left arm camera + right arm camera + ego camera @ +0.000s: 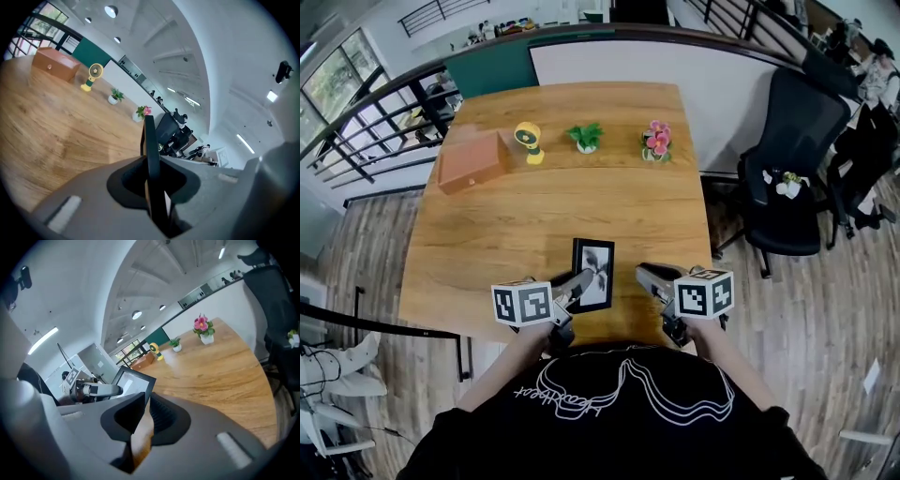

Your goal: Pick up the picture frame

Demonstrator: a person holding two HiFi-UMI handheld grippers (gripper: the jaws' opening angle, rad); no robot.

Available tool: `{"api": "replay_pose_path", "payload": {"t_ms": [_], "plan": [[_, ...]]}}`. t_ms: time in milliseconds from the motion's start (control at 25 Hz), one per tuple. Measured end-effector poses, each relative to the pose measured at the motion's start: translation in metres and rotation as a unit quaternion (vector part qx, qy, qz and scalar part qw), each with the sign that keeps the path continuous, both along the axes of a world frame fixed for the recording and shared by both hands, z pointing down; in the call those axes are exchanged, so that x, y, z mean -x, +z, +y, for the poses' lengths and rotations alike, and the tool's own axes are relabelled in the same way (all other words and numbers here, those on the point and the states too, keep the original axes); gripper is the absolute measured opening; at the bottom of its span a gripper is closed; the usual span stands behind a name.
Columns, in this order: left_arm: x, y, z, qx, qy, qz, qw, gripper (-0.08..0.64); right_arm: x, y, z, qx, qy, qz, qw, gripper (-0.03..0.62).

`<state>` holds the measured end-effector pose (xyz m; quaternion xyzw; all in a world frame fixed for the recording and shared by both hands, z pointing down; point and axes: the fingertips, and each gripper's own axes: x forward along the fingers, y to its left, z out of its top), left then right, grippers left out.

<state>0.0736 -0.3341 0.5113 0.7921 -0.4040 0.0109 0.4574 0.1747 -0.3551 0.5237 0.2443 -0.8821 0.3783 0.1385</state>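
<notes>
Left gripper (151, 165) jaws clamp the picture frame (149, 135) edge-on, near the worktop (487, 234) front edge. Right gripper (146, 401) jaws are closed and empty. The grasp looks complete, so the next move calls for a steady lift.

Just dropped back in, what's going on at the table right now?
A person stands at the table with a gripper in each hand. The left gripper has its jaws shut on the edge of the picture frame, near the table's front edge. The right gripper is beside it, apart from the frame, jaws close together with nothing between them. Whether the frame is clear of the table is hard to tell.
</notes>
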Motion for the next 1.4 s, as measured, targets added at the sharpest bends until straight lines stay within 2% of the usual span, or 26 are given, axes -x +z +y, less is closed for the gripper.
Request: {"api": "replay_pose_path", "payload": {"t_ms": [80, 240, 480, 640, 760, 920, 1160, 1400], "plan": [[0.003, -0.021, -0.004, -0.034, -0.001, -0.014, 0.9993, 0.057, -0.003, -0.021, 0.003, -0.041, -0.007, -0.005, 0.999, 0.029], [0.003, -0.065, -0.002, -0.095, 0.01, -0.026, 0.9951, 0.057, -0.009, -0.055, 0.008, -0.128, -0.034, 0.013, 0.991, 0.028], [0.009, -0.119, 0.016, -0.162, 0.046, -0.05, 0.9845, 0.057, 0.008, -0.114, 0.024, -0.176, -0.046, -0.026, 0.983, 0.028], [0.02, -0.149, 0.026, -0.185, 0.049, -0.039, 0.9807, 0.057, 0.026, -0.145, 0.04, -0.199, -0.047, -0.04, 0.978, 0.028], [0.024, -0.168, 0.034, -0.204, 0.055, -0.03, 0.977, 0.057, 0.032, -0.159, 0.051, -0.206, -0.047, -0.051, 0.976, 0.028], [0.026, -0.178, 0.047, -0.224, 0.063, -0.023, 0.9723, 0.057, 0.043, -0.163, 0.064, -0.188, -0.043, -0.082, 0.978, 0.028], [0.039, -0.169, 0.066, -0.208, 0.05, 0.0, 0.9769, 0.057, 0.054, -0.163, 0.08, -0.176, -0.043, -0.107, 0.978, 0.026], [0.052, -0.161, 0.077, -0.198, 0.038, 0.007, 0.9795, 0.057, 0.062, -0.151, 0.091, -0.16, -0.029, -0.122, 0.979, 0.026]]}}
